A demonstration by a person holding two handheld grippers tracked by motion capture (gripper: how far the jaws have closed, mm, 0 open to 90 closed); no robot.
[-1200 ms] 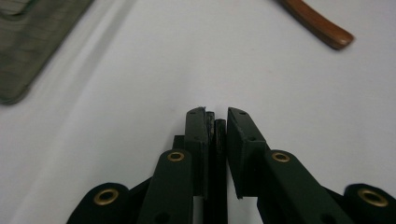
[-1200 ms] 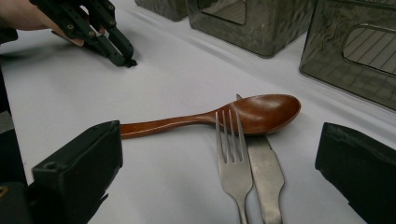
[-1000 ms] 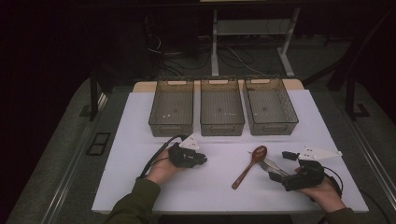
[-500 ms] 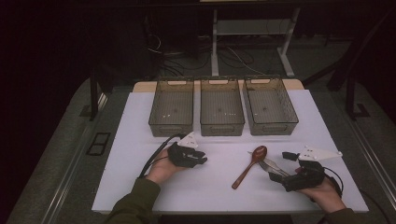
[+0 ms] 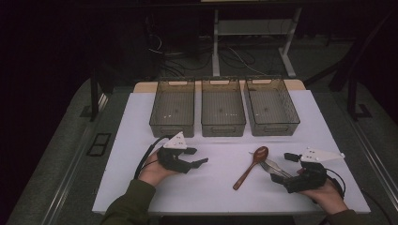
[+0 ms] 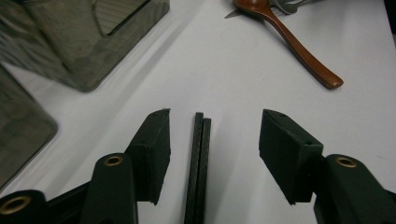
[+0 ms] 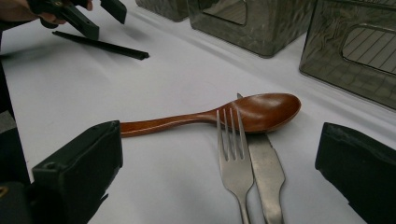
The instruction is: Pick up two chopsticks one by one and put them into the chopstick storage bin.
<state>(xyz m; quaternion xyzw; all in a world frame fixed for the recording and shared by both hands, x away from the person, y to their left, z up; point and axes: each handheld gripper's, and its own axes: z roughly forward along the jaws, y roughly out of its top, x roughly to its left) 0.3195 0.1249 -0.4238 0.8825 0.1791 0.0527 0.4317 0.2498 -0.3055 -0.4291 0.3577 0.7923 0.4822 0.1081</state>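
Left gripper (image 6: 212, 128) jaws just opening, spread, chopsticks (image 6: 198, 163) lying loose between, lengthwise along jaws. Right gripper (image 7: 219, 172) spread, beside spoon (image 7: 219, 116).

Left gripper (image 5: 199, 157): its jaws have just been opening and now stand apart, with the black chopsticks (image 6: 198, 163) lying on the white tabletop (image 5: 216, 164) between them, touched by neither pad. The left hand (image 5: 152, 168) has drawn slightly back from the pair, toward seven o'clock.
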